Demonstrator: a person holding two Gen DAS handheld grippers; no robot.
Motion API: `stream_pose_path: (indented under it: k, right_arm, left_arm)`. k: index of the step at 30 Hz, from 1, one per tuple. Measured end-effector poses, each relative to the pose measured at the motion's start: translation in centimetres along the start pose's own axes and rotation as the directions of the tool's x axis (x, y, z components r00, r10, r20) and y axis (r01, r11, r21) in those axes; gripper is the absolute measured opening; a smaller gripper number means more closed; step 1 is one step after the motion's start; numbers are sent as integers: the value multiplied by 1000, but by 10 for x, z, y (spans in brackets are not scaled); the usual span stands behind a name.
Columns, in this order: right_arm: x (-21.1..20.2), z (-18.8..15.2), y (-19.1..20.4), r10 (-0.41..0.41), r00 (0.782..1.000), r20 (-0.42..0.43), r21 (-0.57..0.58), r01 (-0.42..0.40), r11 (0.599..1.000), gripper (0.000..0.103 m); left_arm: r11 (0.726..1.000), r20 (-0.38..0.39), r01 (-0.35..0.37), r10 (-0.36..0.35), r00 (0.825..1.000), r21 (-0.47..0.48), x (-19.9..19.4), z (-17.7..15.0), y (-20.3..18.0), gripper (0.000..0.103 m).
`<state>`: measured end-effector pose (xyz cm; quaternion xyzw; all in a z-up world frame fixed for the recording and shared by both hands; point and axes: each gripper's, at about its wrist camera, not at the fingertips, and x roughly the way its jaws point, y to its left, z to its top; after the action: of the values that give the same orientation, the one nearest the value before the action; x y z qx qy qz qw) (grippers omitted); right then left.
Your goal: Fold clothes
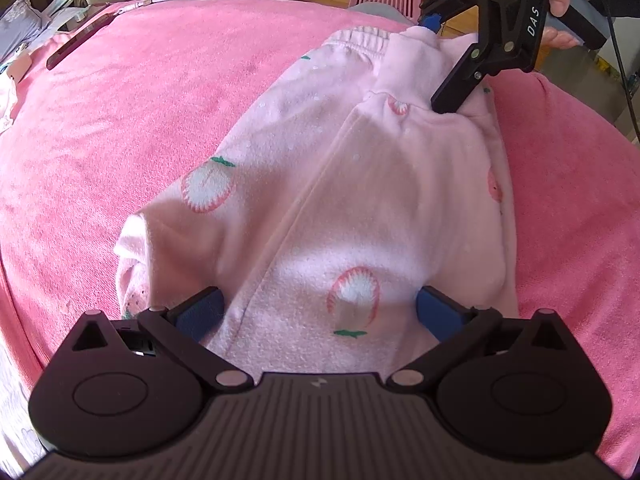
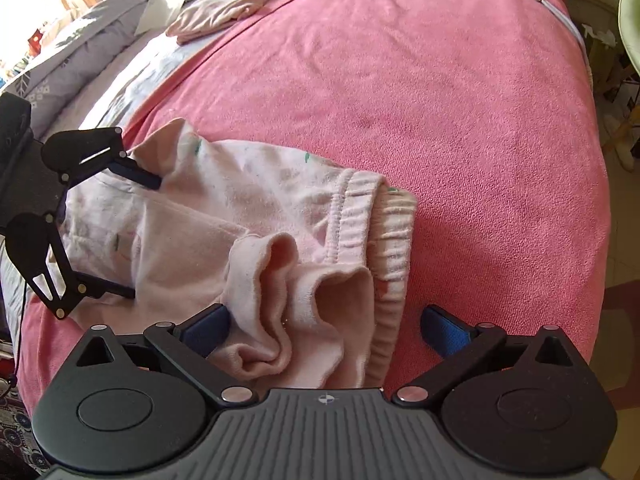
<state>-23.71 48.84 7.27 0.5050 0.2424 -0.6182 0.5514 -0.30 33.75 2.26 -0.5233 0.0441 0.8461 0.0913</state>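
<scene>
We see a pair of pale pink fleece trousers (image 1: 320, 184) with a strawberry print, lying on the pink blanket (image 1: 140, 92) near its edge closest to us. They are already folded along the length, one leg on the other, and the leg ends are brought over towards the elastic waistband (image 2: 360, 216).

The left gripper (image 1: 320, 312) stands with fingers wide apart on both sides of the folded bend, not pinching it. The right gripper (image 2: 324, 328) is also spread, with the bunched cuffs between its fingers beside the waistband.

We judge the trousers nearly finished; perhaps one more fold or smoothing is left. Another folded pink garment (image 2: 228, 4) lies near the far edge.
</scene>
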Motion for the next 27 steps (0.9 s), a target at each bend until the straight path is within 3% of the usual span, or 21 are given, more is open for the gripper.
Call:
stream_pose_path:
  k: [7, 10, 14, 21, 24, 27]
  right_arm:
    - [4, 2, -9, 42, 998, 45, 137, -48, 989, 103]
    - [8, 4, 2, 85, 996, 38, 127, -89, 988, 103]
    - [12, 7, 13, 57, 998, 19, 98, -59, 993, 103]
    - [3, 9, 1, 128, 990, 52, 219, -137, 966, 102]
    - [10, 8, 3, 100, 994, 48, 195, -108, 975, 102]
    - [17, 2, 4, 75, 992, 103, 207, -95, 974, 103]
  left_arm:
    - [1000, 4, 1, -1, 1000, -10, -1, -3, 2, 103]
    - [1000, 7, 1, -1, 1000, -15, 0, -3, 2, 103]
    - [1000, 9, 0, 0, 1000, -17, 0, -3, 3, 103]
    - [1000, 20, -3, 4, 1000, -23, 0, -4, 3, 103]
    - [1000, 27, -7, 8, 1000, -30, 0, -4, 3, 103]
    - [999, 39, -15, 17, 999, -46, 0, -5, 3, 103]
